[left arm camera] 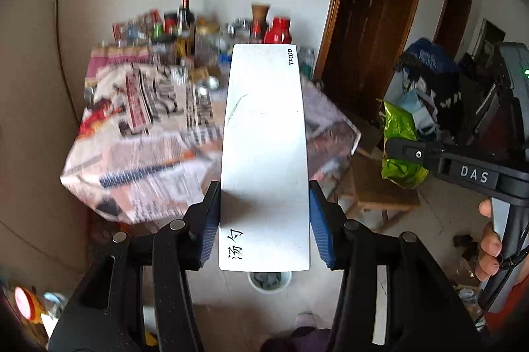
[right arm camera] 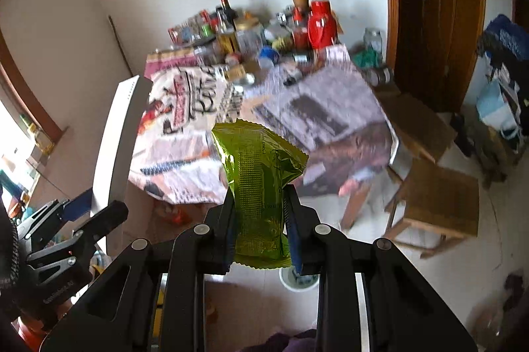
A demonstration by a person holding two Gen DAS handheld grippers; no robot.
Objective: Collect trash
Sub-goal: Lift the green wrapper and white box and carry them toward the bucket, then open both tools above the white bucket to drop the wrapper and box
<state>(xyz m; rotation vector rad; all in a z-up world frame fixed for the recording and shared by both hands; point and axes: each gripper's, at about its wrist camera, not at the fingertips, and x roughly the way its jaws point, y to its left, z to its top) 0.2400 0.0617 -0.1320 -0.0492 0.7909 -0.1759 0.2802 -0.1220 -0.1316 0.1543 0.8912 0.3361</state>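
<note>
Item one, nearest: left gripper (left arm camera: 264, 223), lower centre of the left wrist view, its blue pads pinching the long edges of a flat white box (left arm camera: 264, 153) printed with black characters, the box running up the middle of the frame. Item two: right gripper (right arm camera: 259, 219), lower centre of the right wrist view, pressed onto a crumpled green foil wrapper (right arm camera: 258, 180) that stands up between the fingers. Item three: a small white bin (left arm camera: 269, 281), visible on the floor just below the box's near end, and likewise below the wrapper in the right wrist view; some contents already inside. Item four, farther: table under newspaper sheets (right arm camera: 185, 153), mid-frame. Item five, farthest: bottles and jars (right arm camera: 258, 31) crowded at the table's back edge against the wall. Handling note, by judgement: both pieces look carried toward the bin; centre each over the opening before releasing, wrapper first, and tip the long box end-down so it does not bridge the rim.
</note>
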